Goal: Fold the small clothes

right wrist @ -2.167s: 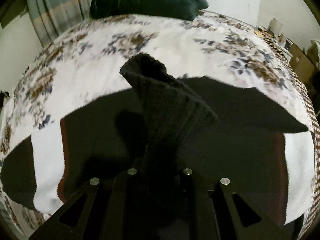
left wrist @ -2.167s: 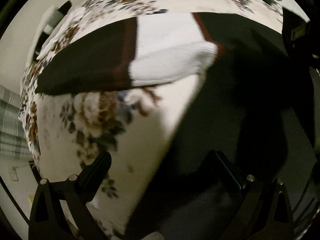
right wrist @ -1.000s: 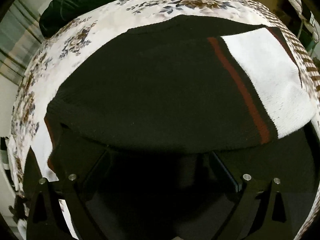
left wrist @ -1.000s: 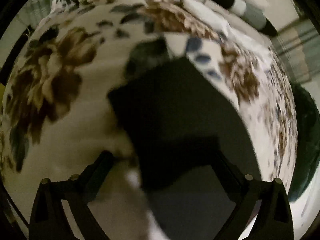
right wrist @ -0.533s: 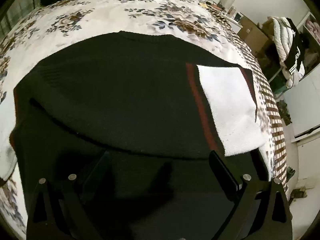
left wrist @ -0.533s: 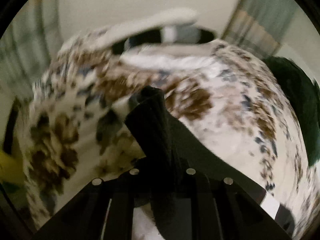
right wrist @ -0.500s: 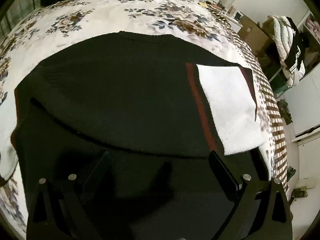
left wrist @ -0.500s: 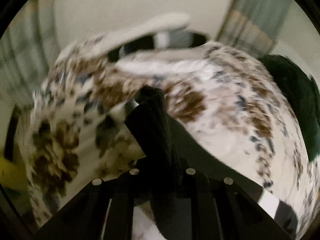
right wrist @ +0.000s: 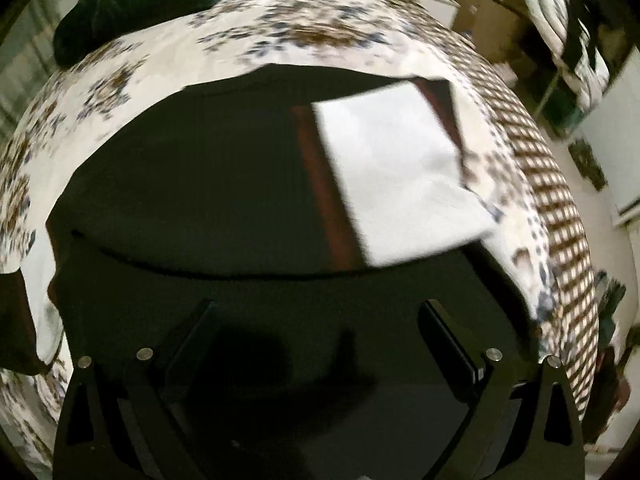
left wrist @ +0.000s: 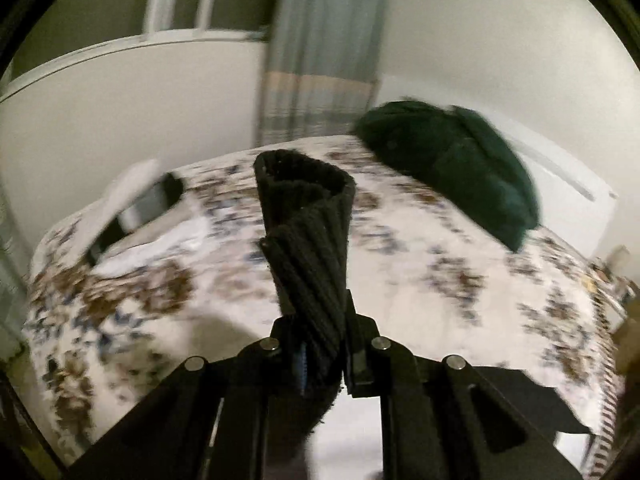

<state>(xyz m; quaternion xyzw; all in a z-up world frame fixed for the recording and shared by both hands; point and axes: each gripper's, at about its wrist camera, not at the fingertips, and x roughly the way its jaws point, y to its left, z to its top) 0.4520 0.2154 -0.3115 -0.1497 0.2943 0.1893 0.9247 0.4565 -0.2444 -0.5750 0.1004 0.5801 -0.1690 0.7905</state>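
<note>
Each tool (left wrist: 320,344) (right wrist: 316,344) is matte black, angular, studded with round silver screws

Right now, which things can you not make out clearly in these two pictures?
- Left wrist view: the left gripper covers the lower part of the black ribbed cuff it pinches.
- Left wrist view: motion blur smears the floral bedspread.
- Right wrist view: the black sweater is cut off by the bottom edge behind the open right gripper.
- Right wrist view: the clothes pile is blurred.
</note>
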